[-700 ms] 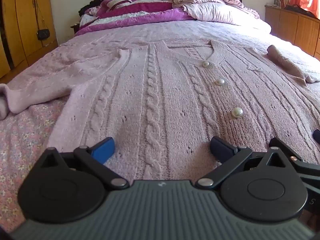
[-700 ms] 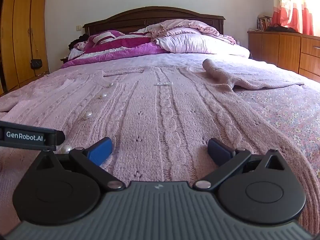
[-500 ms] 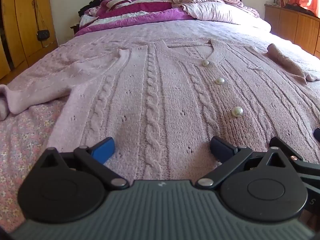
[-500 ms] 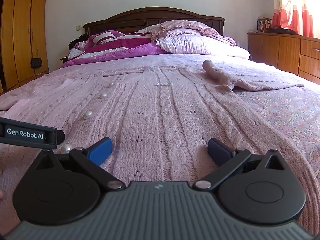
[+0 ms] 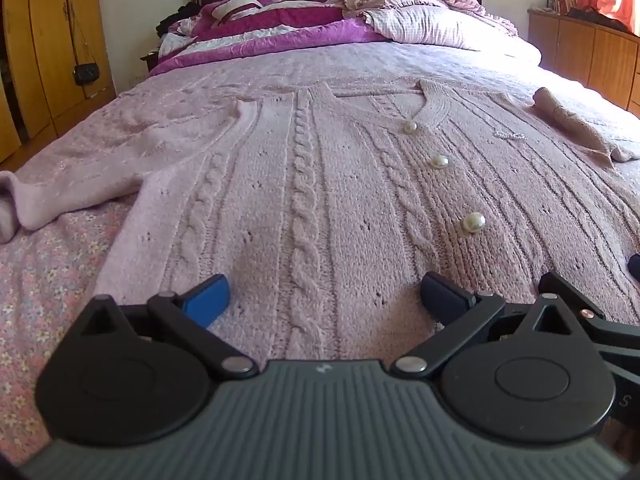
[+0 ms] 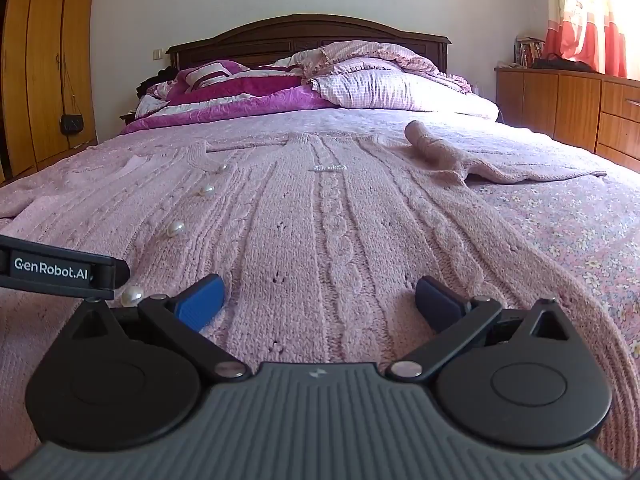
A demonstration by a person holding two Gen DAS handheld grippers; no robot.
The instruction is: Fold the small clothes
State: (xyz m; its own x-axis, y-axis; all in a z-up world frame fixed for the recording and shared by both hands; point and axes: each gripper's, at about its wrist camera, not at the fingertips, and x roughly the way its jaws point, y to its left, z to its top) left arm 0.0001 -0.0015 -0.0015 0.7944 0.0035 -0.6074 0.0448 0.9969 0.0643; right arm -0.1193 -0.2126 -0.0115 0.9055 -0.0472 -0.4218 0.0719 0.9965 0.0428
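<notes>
Pink cardigan (image 5: 328,208) lies flat, front up, on the bed (image 5: 44,280), collar toward the headboard, hem nearest the cameras. Left gripper (image 5: 324,300) and right gripper (image 6: 320,300) sit low over the hem edge, side by side, jaws spread wide w/ nothing between them.

Likely step: take the hem at two spots & carry it up toward the collar, or bring the sleeves in first. To do it well: bite only the knit, not the floral sheet underneath; grip both sides level so the fold line runs straight; lift enough that the heavy knit doesn't drag & bunch.

Materials: chunky cable-knit, soft, stretchy, w/ small eyelet holes, prob. sags if held at one pt. Round pearl buttons (image 5: 473,223) run down the front, hard & slippery, so avoid pinching on them. Left sleeve (image 5: 72,192) is spread out to the side; right sleeve (image 6: 440,148) is humped up in a roll and needs flattening.
</notes>
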